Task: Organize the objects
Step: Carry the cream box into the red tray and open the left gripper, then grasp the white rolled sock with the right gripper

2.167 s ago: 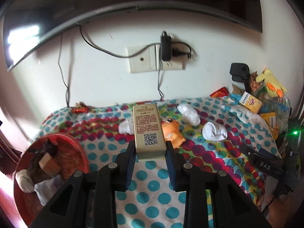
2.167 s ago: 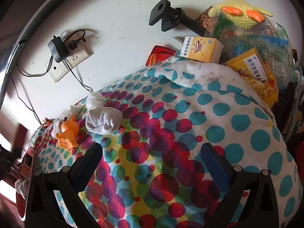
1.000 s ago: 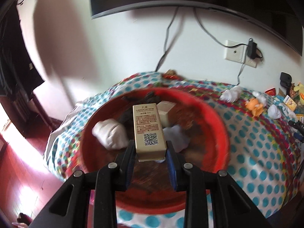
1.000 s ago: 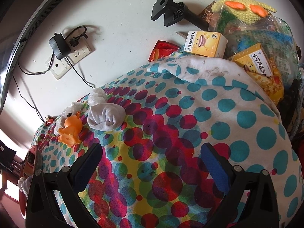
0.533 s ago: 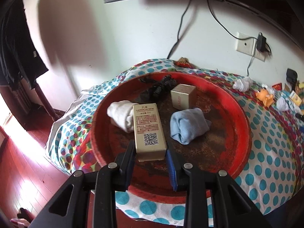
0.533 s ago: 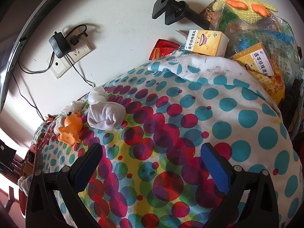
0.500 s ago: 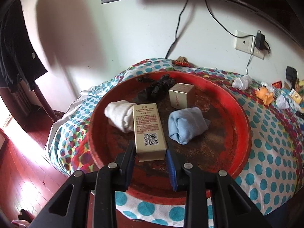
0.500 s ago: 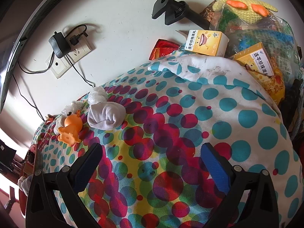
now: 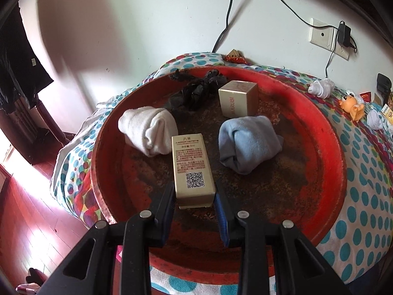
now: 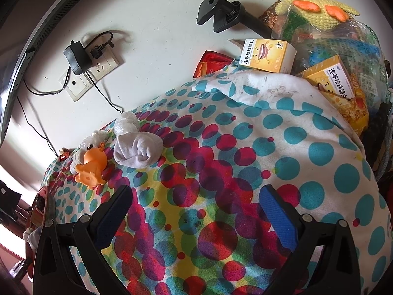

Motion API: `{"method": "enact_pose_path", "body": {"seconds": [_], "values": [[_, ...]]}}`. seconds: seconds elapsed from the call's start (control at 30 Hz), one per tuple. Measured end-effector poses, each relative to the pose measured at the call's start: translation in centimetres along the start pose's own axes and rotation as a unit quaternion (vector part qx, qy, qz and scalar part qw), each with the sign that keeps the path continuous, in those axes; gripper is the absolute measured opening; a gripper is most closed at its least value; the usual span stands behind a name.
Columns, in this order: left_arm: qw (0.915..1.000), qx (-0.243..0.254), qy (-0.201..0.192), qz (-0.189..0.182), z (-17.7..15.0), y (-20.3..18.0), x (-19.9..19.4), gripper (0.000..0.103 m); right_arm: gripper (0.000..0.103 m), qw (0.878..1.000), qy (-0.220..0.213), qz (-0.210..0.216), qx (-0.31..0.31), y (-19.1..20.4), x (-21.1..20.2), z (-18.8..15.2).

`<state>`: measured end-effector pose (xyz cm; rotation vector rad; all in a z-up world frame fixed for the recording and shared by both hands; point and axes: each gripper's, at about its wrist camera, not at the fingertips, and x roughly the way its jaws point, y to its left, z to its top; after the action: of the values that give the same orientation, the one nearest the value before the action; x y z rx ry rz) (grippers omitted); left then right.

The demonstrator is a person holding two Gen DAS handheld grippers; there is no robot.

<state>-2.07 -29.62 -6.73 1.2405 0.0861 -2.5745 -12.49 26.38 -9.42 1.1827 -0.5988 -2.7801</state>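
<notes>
My left gripper (image 9: 194, 191) is shut on a long gold box (image 9: 192, 169) with a QR code and holds it over the red round tray (image 9: 329, 132). In the tray lie a white rolled sock (image 9: 148, 129), a blue rolled sock (image 9: 248, 142), a gold cube box (image 9: 238, 98) and a black crumpled bag (image 9: 196, 91). My right gripper (image 10: 196, 211) is open and empty above the dotted cloth (image 10: 245, 172). Ahead of it to the left lie a grey rolled sock (image 10: 137, 151), an orange toy (image 10: 92, 167) and a white plastic wad (image 10: 126, 123).
Medicine boxes (image 10: 267, 55), a bag pile with a yellow knitted toy (image 10: 319, 5) and a black clamp mount (image 10: 221, 12) crowd the table's right end. A wall socket with a charger (image 10: 81, 61) is behind. The wooden floor (image 9: 29, 221) lies left of the tray.
My left gripper has carried the gold box from the table's middle to over the red tray and lowered closer to it. The right gripper has barely moved.
</notes>
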Motion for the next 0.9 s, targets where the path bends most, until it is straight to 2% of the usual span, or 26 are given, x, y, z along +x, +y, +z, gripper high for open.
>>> {"method": "enact_pose_path", "body": {"seconds": [0.23,0.37,0.43,0.53,0.63,0.7,0.77,0.9], "values": [[0.9998,-0.011,0.014,-0.004,-0.6,0.5,1.0,0.032,0.103,1.000,0.000,0.000,-0.001,0.0,0.0,0.0],[0.9996,-0.024,0.003,-0.014,-0.7,0.6,0.9,0.036,0.103,1.000,0.000,0.000,-0.001,0.0,0.0,0.0],[0.9990,-0.042,-0.010,-0.016,-0.5,1.0,0.5,0.048,0.103,1.000,0.001,-0.001,-0.001,0.0,0.0,0.1],[0.9961,-0.070,-0.043,-0.034,-0.3,1.7,-1.2,0.049,0.103,1.000,0.000,-0.001,-0.001,0.0,0.0,0.1],[0.9897,-0.083,-0.103,-0.054,-0.3,1.9,-4.4,0.051,0.103,1.000,-0.004,-0.012,-0.006,0.3,-0.1,0.1],[0.9847,-0.078,-0.144,-0.061,-0.9,1.2,-7.0,0.056,0.103,1.000,-0.004,-0.025,-0.014,0.6,-0.1,0.2],[0.9816,-0.070,-0.162,-0.073,-2.1,0.3,-8.5,0.057,0.103,0.999,-0.004,-0.026,-0.028,1.2,-0.1,0.1],[0.9820,-0.049,-0.148,-0.108,-5.1,-2.0,-9.0,0.057,0.103,0.996,-0.003,-0.033,-0.079,3.2,0.2,0.0]]}}
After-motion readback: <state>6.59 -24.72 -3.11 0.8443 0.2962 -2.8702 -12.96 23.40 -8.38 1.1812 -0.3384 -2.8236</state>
